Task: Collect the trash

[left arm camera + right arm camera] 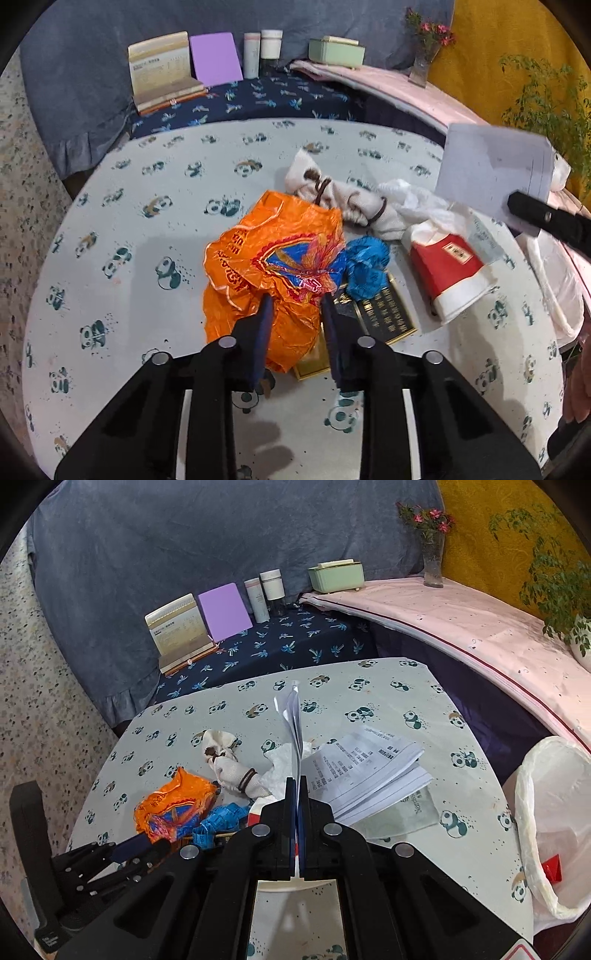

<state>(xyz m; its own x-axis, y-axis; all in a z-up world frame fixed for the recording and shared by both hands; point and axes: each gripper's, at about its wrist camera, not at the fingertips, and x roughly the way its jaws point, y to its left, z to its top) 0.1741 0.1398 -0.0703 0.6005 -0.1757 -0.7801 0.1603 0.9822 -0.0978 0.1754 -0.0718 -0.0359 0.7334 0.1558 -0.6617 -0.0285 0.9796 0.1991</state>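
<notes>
Right gripper (296, 786) is clamping one paper sheet (291, 716); left gripper (295, 306), jaws apart, is straddling one orange bag (273, 258).

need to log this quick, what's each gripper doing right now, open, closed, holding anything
Left gripper: open, fingers astride the orange plastic bag, not clamped.
Right gripper: closed on a white sheet of paper, held above the table.

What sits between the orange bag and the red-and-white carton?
A crumpled blue wrapper lies between the orange bag and the carton, partly over a dark plaque. The left wrist view shows it best.
</notes>
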